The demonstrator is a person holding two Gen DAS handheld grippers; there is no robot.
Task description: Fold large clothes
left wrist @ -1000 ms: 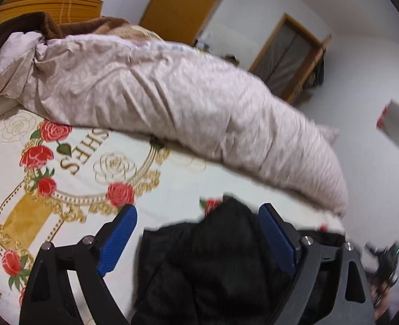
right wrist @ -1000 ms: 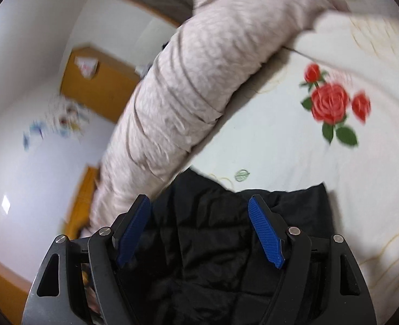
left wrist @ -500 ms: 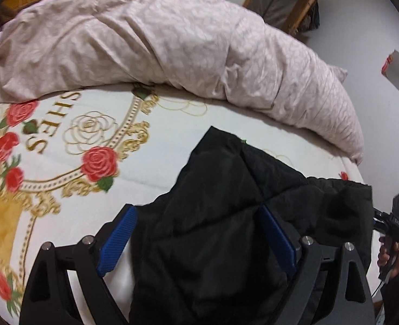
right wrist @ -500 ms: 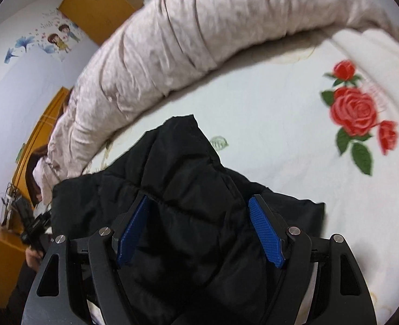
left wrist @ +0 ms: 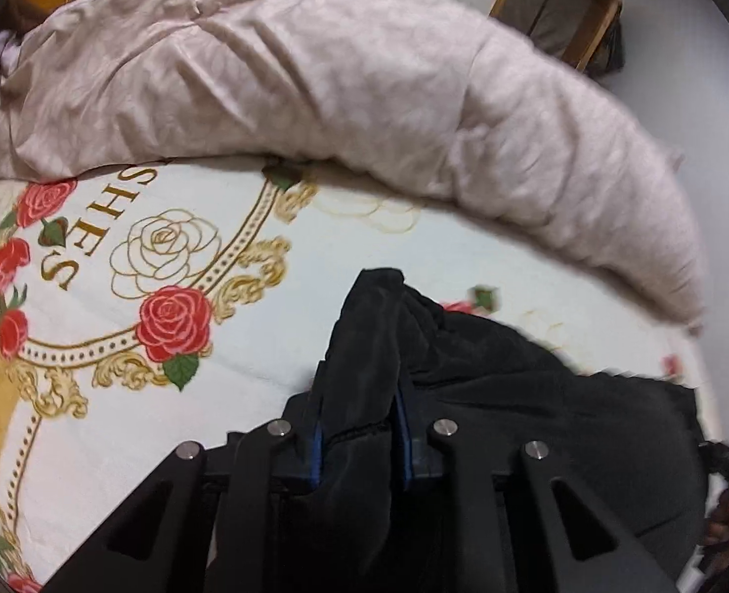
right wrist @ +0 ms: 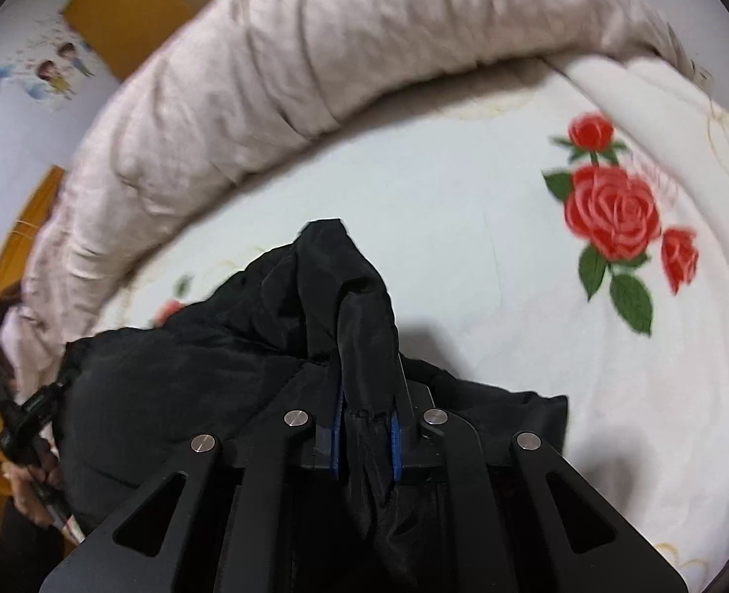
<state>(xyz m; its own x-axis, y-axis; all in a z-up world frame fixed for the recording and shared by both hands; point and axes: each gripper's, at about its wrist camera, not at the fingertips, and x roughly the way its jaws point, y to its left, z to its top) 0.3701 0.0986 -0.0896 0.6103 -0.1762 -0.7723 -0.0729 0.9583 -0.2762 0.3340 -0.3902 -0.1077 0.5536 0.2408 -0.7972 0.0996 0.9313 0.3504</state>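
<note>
Jaws on both grippers have just been closing, and each now pinches a bunched ridge of the black padded jacket (left wrist: 488, 395) between its blue pads. In the left wrist view the left gripper (left wrist: 359, 425) clamps a fold that stands up and runs away from the camera; in the right wrist view the right gripper (right wrist: 366, 437) grips a similar upright pleat. The jacket lies on the bed's rose-printed blanket (left wrist: 117, 296), spread sideways between the two grips, its bulk stretching to the right of the left jaws and to the left of the right jaws. A pale rolled duvet (left wrist: 339, 99) lies beyond it, clear of the garment. Lifting together probably comes next, keeping the span taut.
</note>
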